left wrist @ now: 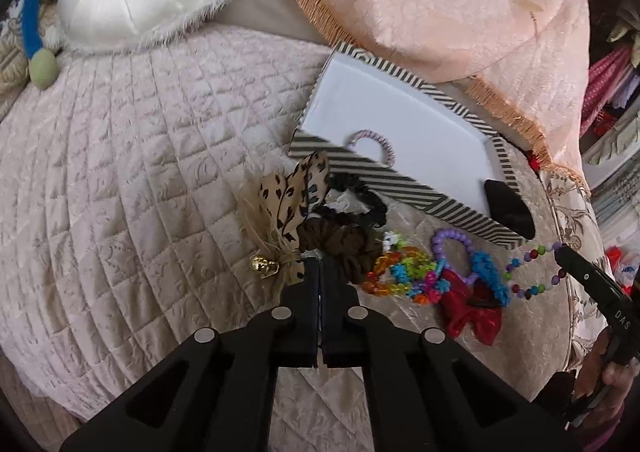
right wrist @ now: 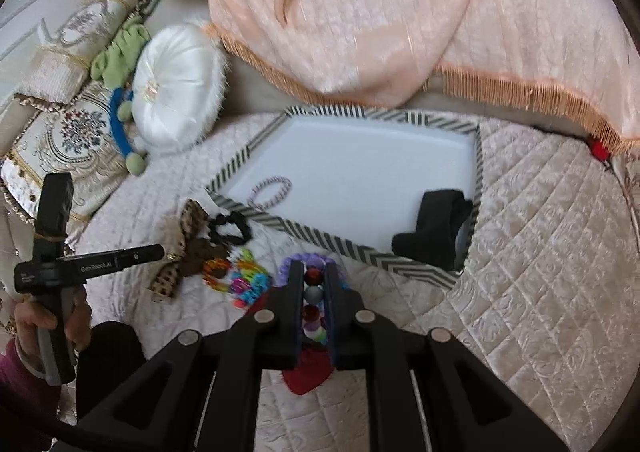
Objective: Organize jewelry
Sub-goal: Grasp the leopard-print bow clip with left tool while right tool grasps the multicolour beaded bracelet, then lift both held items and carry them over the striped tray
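In the left wrist view, the left gripper [left wrist: 319, 266] sits low in the middle, and its jaws are pressed together with nothing between them. Just past its tips lies a brown scrunchie [left wrist: 340, 242], with a spotted bow [left wrist: 286, 200] and a little gold bell [left wrist: 262, 265] to the left. A black scrunchie [left wrist: 362, 208] lies just above them. To the right is a heap of bright bead bracelets [left wrist: 404, 272], a red bow [left wrist: 474, 310] and a purple bead ring [left wrist: 452, 242]. All of this lies on a pale quilt [left wrist: 120, 172]. The striped tray [left wrist: 360, 168] is in the middle right, with a pink hair tie [left wrist: 370, 142] inside it. At the right edge, the right gripper [left wrist: 560, 248] holds a bead string [left wrist: 532, 272]. In the right wrist view, the right gripper [right wrist: 313, 272] is low in the middle, and its jaws are clamped on the bead string [right wrist: 313, 294], with red, grey and other beads stacked between them. The red bow [right wrist: 306, 374] shows under it. The tray [right wrist: 320, 238] fills the middle, with the hair tie [right wrist: 270, 190] at its left and a black thing [right wrist: 434, 234] at its right. The bead heap [right wrist: 244, 276] is left of the jaws. At the far left, a hand [right wrist: 44, 322] holds the left gripper [right wrist: 160, 251].
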Demonstrator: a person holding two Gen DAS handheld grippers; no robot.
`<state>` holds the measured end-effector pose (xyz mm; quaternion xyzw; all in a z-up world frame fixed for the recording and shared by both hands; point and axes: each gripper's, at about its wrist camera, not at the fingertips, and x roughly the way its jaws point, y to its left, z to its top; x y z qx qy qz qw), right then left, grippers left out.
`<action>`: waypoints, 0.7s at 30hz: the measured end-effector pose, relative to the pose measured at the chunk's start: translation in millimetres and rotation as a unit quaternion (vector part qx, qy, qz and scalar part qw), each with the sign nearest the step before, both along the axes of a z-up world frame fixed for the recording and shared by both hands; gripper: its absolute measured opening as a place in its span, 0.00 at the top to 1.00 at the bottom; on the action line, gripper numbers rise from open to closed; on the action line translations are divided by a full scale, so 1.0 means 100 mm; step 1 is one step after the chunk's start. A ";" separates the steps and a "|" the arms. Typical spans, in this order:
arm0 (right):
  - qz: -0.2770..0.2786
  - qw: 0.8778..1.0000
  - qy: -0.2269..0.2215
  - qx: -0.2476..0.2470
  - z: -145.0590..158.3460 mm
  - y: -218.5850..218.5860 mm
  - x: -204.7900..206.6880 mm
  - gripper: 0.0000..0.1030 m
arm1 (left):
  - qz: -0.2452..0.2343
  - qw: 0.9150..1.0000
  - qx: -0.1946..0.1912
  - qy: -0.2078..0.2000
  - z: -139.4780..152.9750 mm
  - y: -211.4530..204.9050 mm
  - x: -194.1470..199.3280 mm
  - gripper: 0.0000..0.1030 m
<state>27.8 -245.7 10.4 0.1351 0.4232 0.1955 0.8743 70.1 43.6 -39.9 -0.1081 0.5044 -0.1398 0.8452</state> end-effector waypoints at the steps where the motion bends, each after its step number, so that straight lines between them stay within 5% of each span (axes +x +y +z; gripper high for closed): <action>1: 0.000 1.000 -0.002 0.000 0.03 0.00 -0.02 0.91 | -0.001 1.000 0.000 0.000 0.01 0.00 0.00 1.00; 4: -0.001 1.000 -0.004 0.002 0.07 -0.01 -0.07 0.91 | 0.010 1.000 -0.005 0.003 0.00 0.01 0.04 1.00; 6: 0.000 1.000 -0.004 0.001 0.08 -0.02 -0.13 0.91 | 0.020 1.000 -0.008 0.013 -0.04 0.01 0.09 0.69; 8: 0.001 1.000 -0.002 0.001 0.08 -0.03 -0.15 0.91 | 0.031 0.999 -0.019 0.025 -0.11 0.02 0.15 0.60; 17: 0.003 1.000 0.005 0.008 0.03 -0.04 -0.18 0.91 | 0.041 0.997 0.027 0.055 -0.47 -0.10 0.36 0.61; 21: 0.006 1.000 0.006 0.008 0.03 -0.01 -0.17 0.91 | 0.032 0.997 0.048 0.041 -0.49 -0.14 0.34 0.86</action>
